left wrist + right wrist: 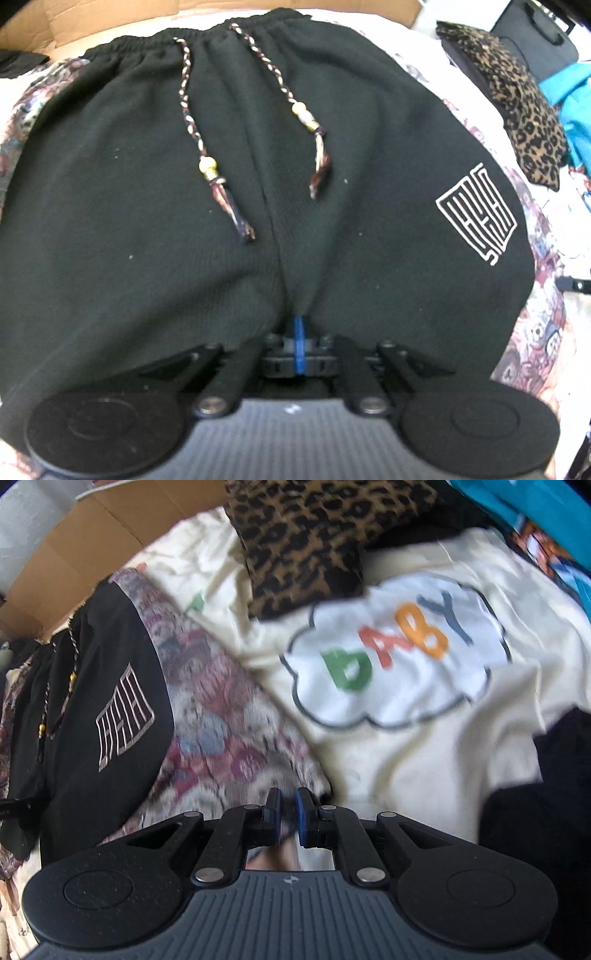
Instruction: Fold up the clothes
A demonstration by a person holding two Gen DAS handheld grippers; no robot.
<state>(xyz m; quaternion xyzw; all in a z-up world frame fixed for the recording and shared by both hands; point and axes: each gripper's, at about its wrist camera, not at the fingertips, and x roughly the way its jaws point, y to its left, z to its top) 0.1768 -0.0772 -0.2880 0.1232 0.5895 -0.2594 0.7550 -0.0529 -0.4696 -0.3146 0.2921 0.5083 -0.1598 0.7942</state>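
Right now your left gripper is clenched on the black shorts at the crotch, while your right gripper's fingers stand slightly parted over the patterned cloth.

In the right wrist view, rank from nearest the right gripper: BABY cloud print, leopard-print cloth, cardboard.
1. BABY cloud print, ahead of the right gripper, slightly right.
2. Leopard-print cloth, beyond it, top centre.
3. Cardboard, far upper left.

Black drawstring shorts, flat, waistband far side, white logo.
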